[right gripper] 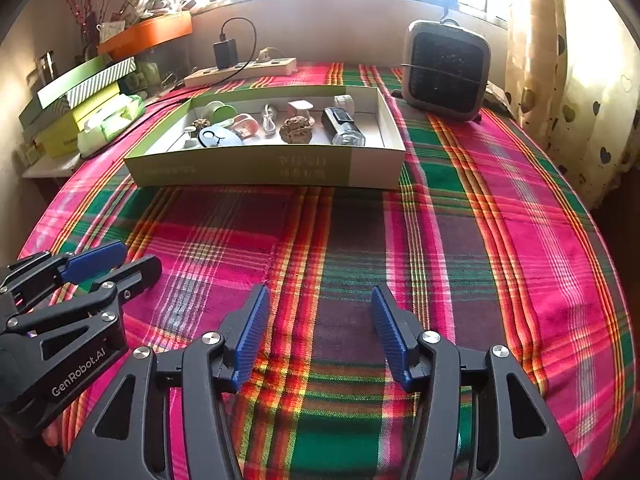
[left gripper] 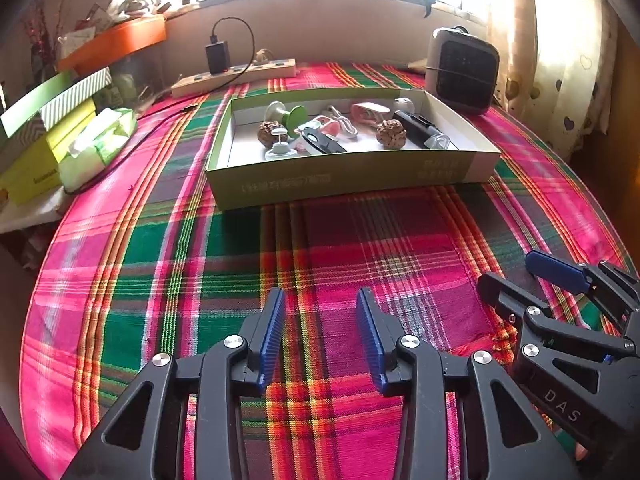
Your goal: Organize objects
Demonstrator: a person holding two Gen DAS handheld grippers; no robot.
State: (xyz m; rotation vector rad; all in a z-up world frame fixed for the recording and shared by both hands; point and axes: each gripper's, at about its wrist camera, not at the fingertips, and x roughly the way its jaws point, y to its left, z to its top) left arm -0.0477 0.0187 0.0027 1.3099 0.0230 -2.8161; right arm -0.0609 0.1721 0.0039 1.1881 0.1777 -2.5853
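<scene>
A shallow green cardboard box [left gripper: 344, 180] [right gripper: 240, 170] sits on the plaid cloth at the far side. It holds several small items: two brown walnuts [left gripper: 391, 133] [right gripper: 296, 127], a green spool [left gripper: 295, 117], a white cable [left gripper: 343, 121], a pink case [left gripper: 370, 112], a black flashlight [left gripper: 418, 129] [right gripper: 342, 126] and a black oval tag [right gripper: 218, 136]. My left gripper [left gripper: 320, 300] is open and empty, low over the cloth well in front of the box. My right gripper [right gripper: 318, 298] is open and empty beside it. Each shows in the other's view: the right gripper [left gripper: 516, 268] and the left gripper [right gripper: 128, 258].
A grey fan heater [left gripper: 462, 70] [right gripper: 446, 68] stands behind the box at the right. A power strip with a black charger [left gripper: 236, 72] [right gripper: 242, 68] lies at the back. Stacked green boxes and a tissue pack [left gripper: 100, 144] [right gripper: 112, 124] sit at the left edge. A curtain hangs at the right.
</scene>
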